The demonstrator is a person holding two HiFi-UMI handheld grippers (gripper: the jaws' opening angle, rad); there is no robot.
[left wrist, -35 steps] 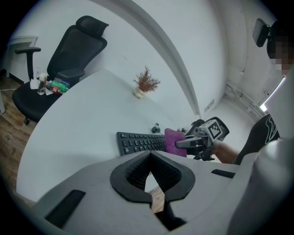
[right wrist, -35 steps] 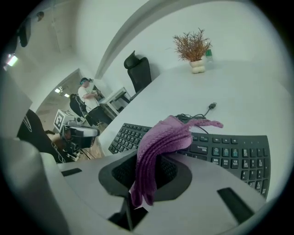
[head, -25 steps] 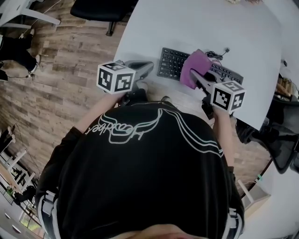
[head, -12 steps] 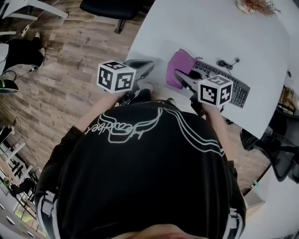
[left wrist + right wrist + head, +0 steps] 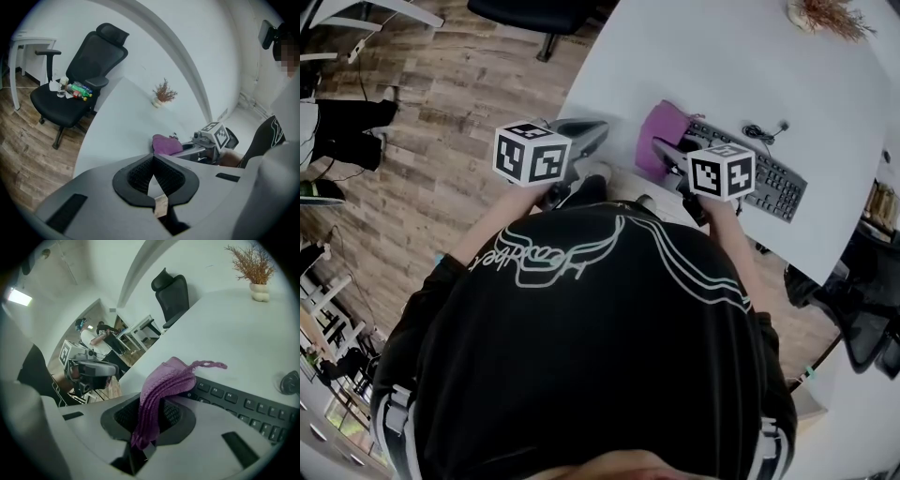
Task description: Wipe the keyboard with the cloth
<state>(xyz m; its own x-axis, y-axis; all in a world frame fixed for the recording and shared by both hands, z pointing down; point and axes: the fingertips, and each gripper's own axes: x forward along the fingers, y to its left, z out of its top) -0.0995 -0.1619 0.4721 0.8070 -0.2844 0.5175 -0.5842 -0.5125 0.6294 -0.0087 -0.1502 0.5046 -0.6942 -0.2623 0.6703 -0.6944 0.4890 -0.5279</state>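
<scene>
A purple cloth (image 5: 659,133) (image 5: 161,387) (image 5: 166,144) lies bunched over the left end of a black keyboard (image 5: 764,178) (image 5: 243,404) on the white table (image 5: 722,66). My right gripper (image 5: 661,148) (image 5: 149,416) is shut on the cloth, which hangs out between its jaws. My left gripper (image 5: 595,131) (image 5: 152,174) is shut with nothing between its pads and hovers at the table's near left edge, apart from the keyboard.
A dried plant in a small pot (image 5: 823,14) (image 5: 255,273) (image 5: 161,93) stands at the table's far side. A coiled cable (image 5: 759,129) lies behind the keyboard. A black office chair (image 5: 77,84) stands on the wooden floor to the left.
My right gripper has dragged the cloth from the keyboard's middle to its left end. The left gripper has kept its place.
</scene>
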